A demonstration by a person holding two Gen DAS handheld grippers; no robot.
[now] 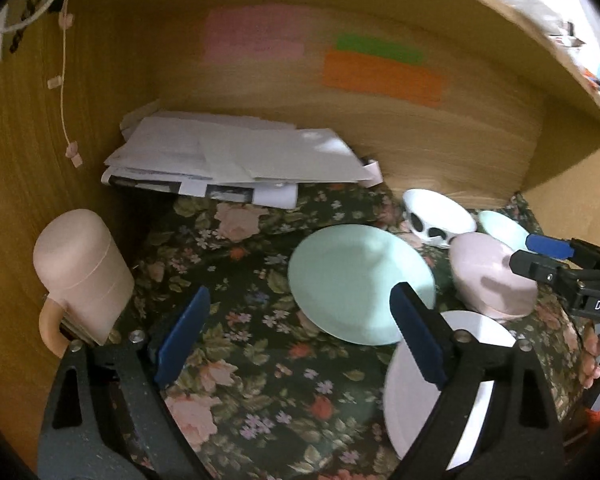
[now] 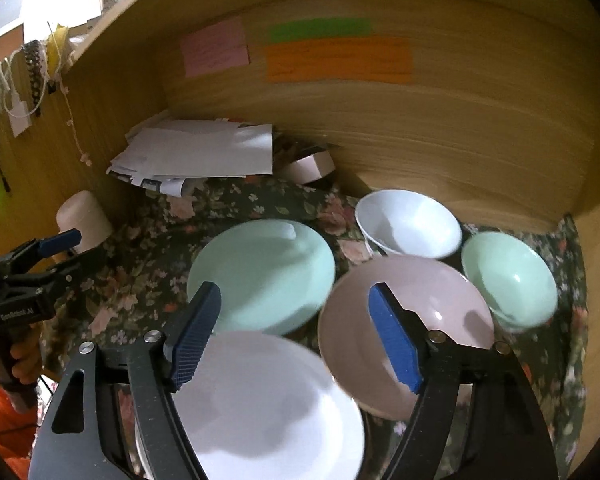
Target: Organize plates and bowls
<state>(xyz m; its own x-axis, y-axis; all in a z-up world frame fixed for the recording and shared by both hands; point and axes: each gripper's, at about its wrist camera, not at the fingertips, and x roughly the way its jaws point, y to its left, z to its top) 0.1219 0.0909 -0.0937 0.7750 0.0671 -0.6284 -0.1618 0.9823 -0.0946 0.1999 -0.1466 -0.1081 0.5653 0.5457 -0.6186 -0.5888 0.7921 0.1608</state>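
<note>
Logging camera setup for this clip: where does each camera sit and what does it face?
Left wrist: on the left gripper, angled down at the mint plate; right gripper at the edge.
Right wrist: on the right gripper, over the white plate and pink bowl; a hand holds the left gripper.
Shared: plates, bowls, papers.

Walls: wooden alcove panels (image 2: 440,128), 3 sticky notes (image 2: 338,60).
Surface: dark floral cloth (image 1: 244,380).
Corner: paper stack (image 1: 228,156).

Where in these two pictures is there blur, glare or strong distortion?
Left wrist view: fisheye bends the shelf walls, sticky notes are smeared, paper stack catches a bright patch. Right wrist view: white plate has soft edges and carries shadows, pink bowl shows small glints.
</note>
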